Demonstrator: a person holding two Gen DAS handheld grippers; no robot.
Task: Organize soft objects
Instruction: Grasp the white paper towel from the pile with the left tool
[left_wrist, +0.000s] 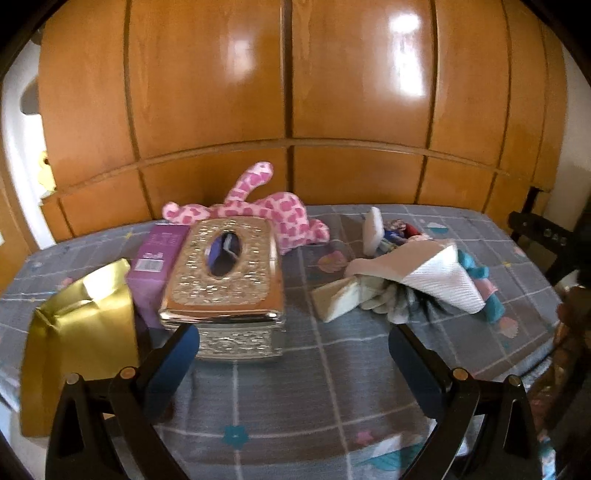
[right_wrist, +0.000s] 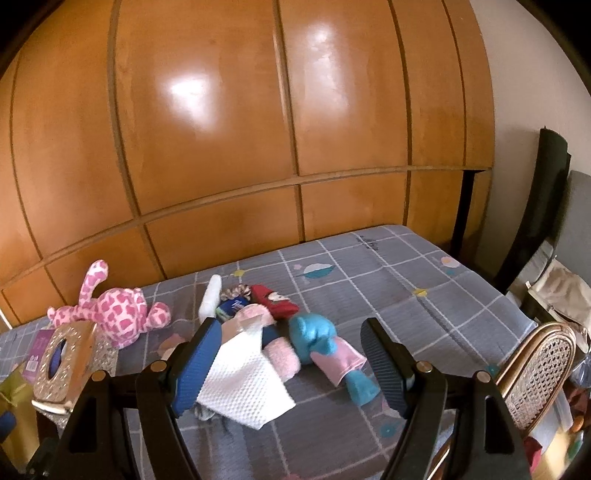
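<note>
Both grippers, left (left_wrist: 293, 345) and right (right_wrist: 290, 345), hover with jaws wide and empty above the bed (right_wrist: 424, 295). The soft objects lie heaped mid-bed: white cloth (right_wrist: 243, 387), blue plush (right_wrist: 314, 332); the pink plush (left_wrist: 273, 214) rests behind the tissue box (left_wrist: 225, 269).

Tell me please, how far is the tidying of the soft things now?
Nothing looks done yet. The pink plush, the blue toy and the white cloth lie loose on the bed. Nothing is in hand: both the left claw and the right claw are open and empty. All the sorting is left.
</note>
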